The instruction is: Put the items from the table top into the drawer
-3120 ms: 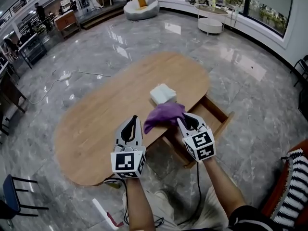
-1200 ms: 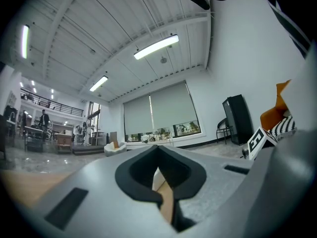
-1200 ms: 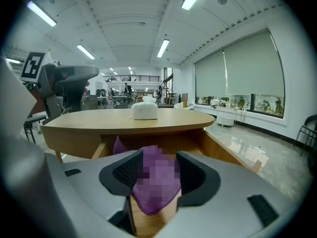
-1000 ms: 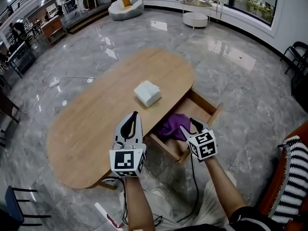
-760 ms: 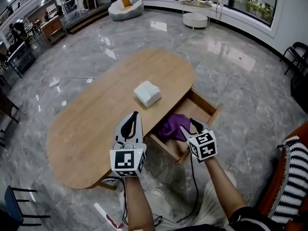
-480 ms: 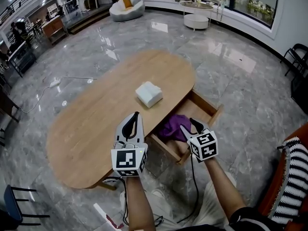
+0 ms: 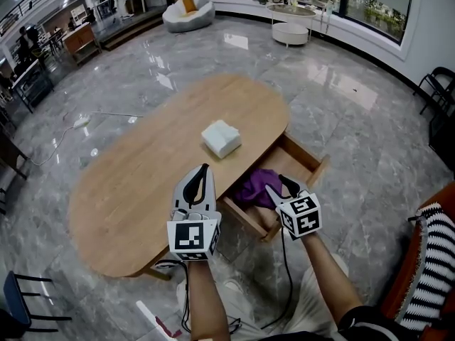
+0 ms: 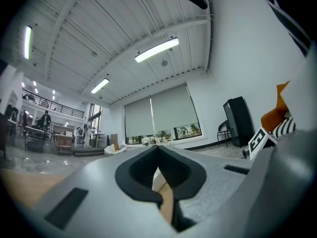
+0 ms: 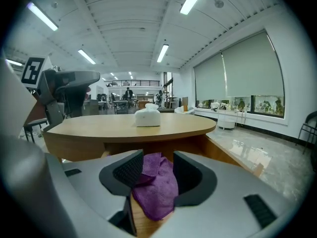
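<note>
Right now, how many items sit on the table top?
1: the white tissue box, near the middle of the table top. The purple cloth is down in the open drawer, not on top. Nothing looks hidden.

Bright, even ceiling strip lights (image 8: pixel 156 49) glare off the polished floor (image 7: pixel 178 55); fisheye edges bend and darken

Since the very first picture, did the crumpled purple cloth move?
Yes. The crumpled purple cloth moved from above the oval wooden table down into its open drawer.
</note>
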